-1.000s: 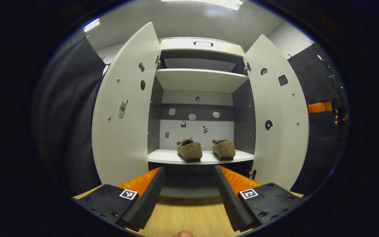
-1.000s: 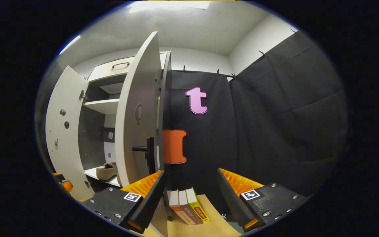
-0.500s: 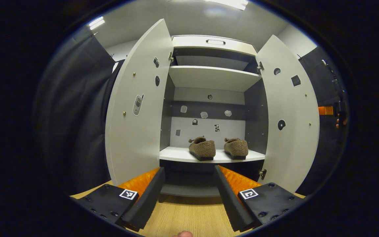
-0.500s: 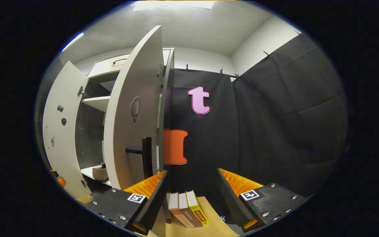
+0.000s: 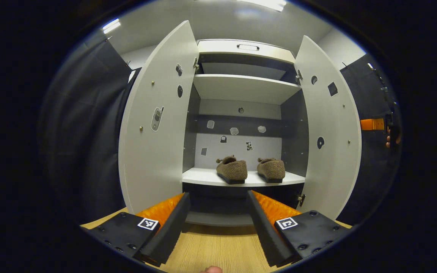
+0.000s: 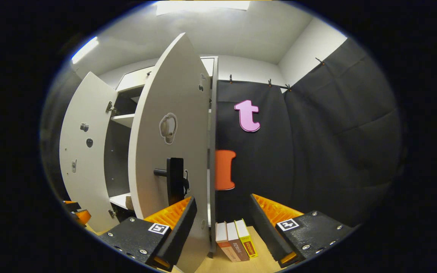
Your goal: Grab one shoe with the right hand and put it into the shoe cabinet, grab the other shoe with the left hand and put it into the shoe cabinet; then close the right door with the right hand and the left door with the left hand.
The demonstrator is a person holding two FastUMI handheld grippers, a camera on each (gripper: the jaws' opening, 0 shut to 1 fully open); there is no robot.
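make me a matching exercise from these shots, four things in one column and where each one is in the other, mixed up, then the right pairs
Things
1. pair of brown shoes
2. black door handle
3. three books
4. phone sticker

Places
A. inner face of the left door
B. standing on the wooden surface beside the cabinet, in front of the black cloth
C. side by side on the lower white shelf in the cabinet
D. outer face of the right door, just ahead of the right claw

Pairs: 1-C, 2-D, 3-B, 4-A
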